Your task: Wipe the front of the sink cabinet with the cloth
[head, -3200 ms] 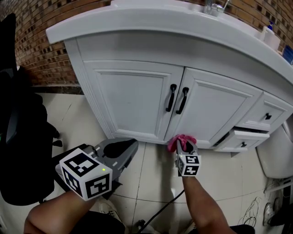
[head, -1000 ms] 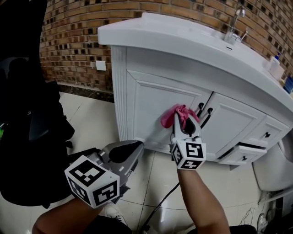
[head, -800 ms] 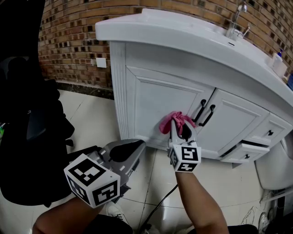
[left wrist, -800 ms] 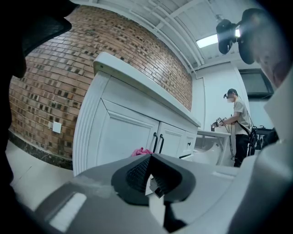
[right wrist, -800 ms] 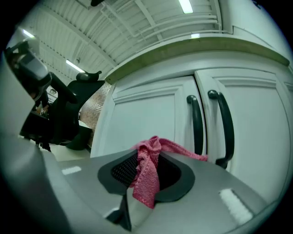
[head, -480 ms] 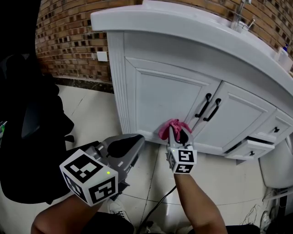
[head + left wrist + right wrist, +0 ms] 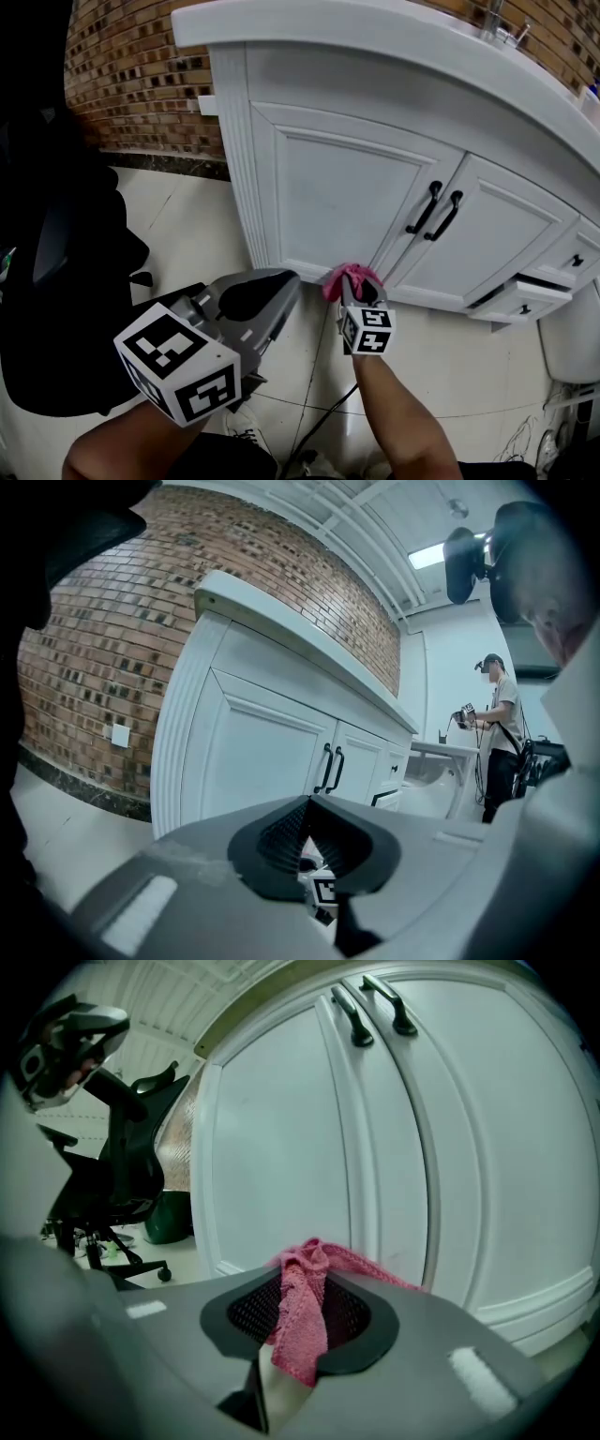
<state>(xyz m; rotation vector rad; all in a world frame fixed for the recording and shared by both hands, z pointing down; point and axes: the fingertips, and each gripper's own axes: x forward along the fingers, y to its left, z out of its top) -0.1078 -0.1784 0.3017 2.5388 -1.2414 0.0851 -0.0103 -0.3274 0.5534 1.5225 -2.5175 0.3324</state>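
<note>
The white sink cabinet [image 7: 236, 141] stands against a brick wall [image 7: 122, 84], both of its doors shut. Of the two drawers to the right, the lower drawer [image 7: 516, 302] sits slightly pulled out, and what it holds cannot be seen. The upper drawer [image 7: 562, 253] is closed.

The right gripper [image 7: 354, 287] is low at the foot of the left door [image 7: 347, 202], its jaws clamped on a pink cloth [image 7: 305, 1321]. The cloth bunches out past the jaw tips and presses on the cabinet's bottom rail, just left of the seam between the doors. The right gripper view shows a fold of it hanging down between the jaws.

The left gripper [image 7: 286, 281] hangs over the tiled floor [image 7: 187, 216], just beside the cloth and short of the cabinet. Its jaws are together with nothing between them.

In all there are two doors, the left one and the right door [image 7: 487, 244], and two black handles [image 7: 429, 206] side by side at the seam. There are also two drawers, two grippers and one cloth. A black office chair [image 7: 56, 244] stands at the left, well apart from the cabinet. A faucet [image 7: 502, 23] rises from the countertop [image 7: 375, 28]. In the left gripper view a person [image 7: 494, 728] stands far off in the background.
</note>
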